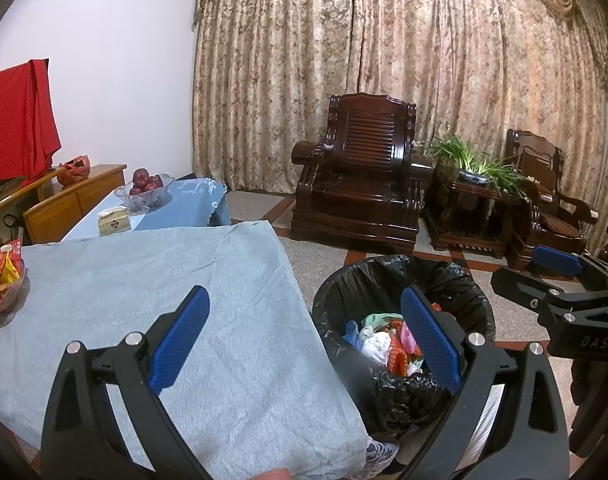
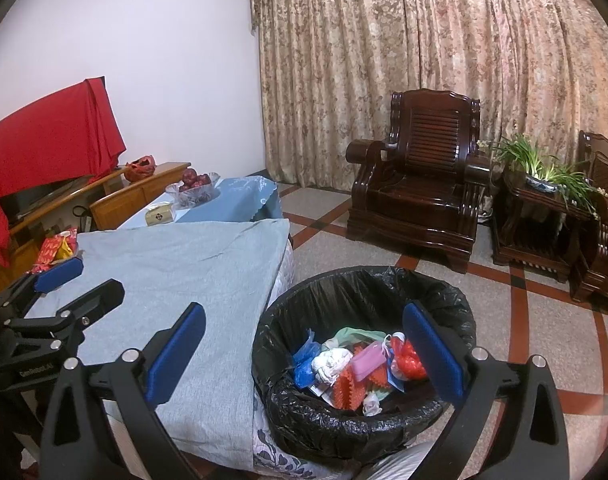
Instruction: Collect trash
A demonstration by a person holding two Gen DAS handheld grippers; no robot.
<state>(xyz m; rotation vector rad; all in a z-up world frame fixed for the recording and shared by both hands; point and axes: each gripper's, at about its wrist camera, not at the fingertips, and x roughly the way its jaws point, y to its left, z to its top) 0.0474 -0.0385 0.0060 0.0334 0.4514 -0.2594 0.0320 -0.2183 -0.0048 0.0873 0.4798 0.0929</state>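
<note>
A bin lined with a black bag stands on the floor beside a table under a light blue cloth. It holds mixed trash: white crumpled paper, blue plastic, orange and pink wrappers. My left gripper is open and empty over the table's right edge and the bin. My right gripper is open and empty above the bin. Each gripper shows at the edge of the other's view, the right one and the left one.
A bowl of red and yellow snack packets sits at the table's left. Behind are a tissue box, a glass bowl of apples and a wooden cabinet. Dark wooden armchairs and a plant stand line the curtain.
</note>
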